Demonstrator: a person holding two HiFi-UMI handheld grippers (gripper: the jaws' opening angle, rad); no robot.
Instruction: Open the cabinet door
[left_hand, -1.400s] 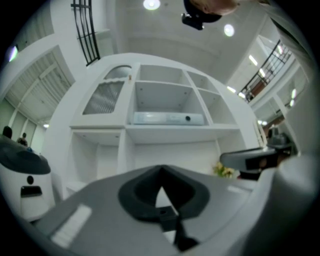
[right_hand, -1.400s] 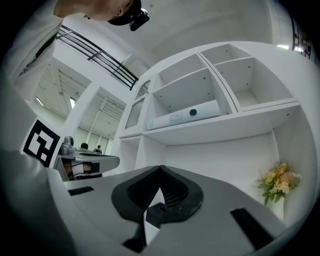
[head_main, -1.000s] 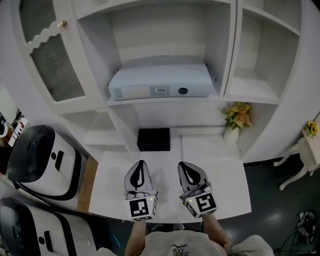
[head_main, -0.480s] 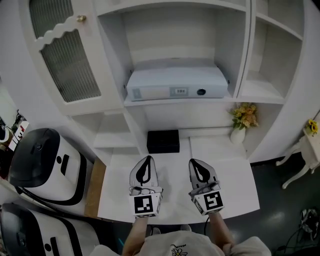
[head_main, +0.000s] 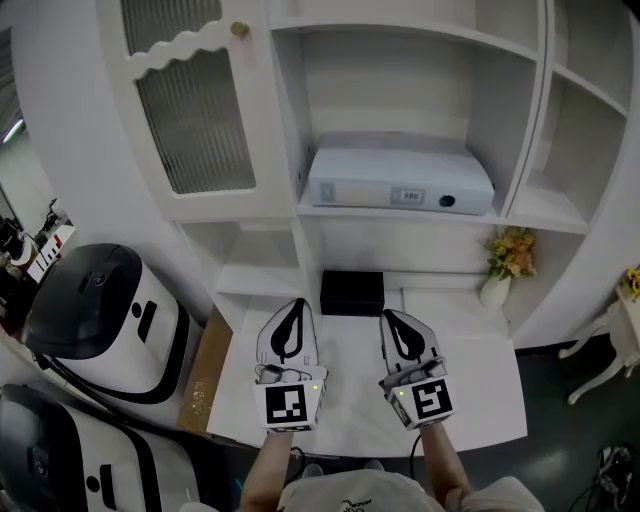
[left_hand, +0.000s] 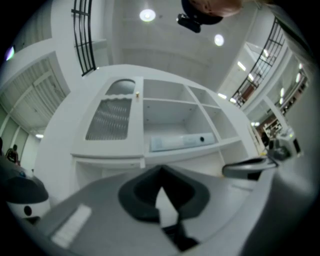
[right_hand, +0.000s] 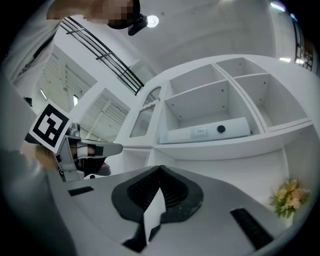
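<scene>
Both grippers closed, nothing btwn jaws. Left gripper (head_main: 296, 310) and right gripper (head_main: 394, 320) hang side by side over the desk (head_main: 470, 385) near its front edge, well short of the door (head_main: 205, 110).

The door is shut, at the cabinet's top-left corner, w/ a ribbed pane. Its small gold knob (head_main: 240, 29) sits on its right edge, near the top.

Step, as I judge: reach for the knob. The left gripper is nearer. Raise it up-left, open jaws before arrival, meet the knob square-on and pinch. Then pull along the hinge arc (hinges prob. on the left), not straight out. Small knob, so slip risk.

Containers:
- Centre bay holds a flat white box (head_main: 400, 180).
- Bay to its right looks bare.
- Vase (head_main: 493, 290) at the desk's back-right corner holds yellow flowers (head_main: 512, 250).
- Behind the pane: can't tell.
</scene>
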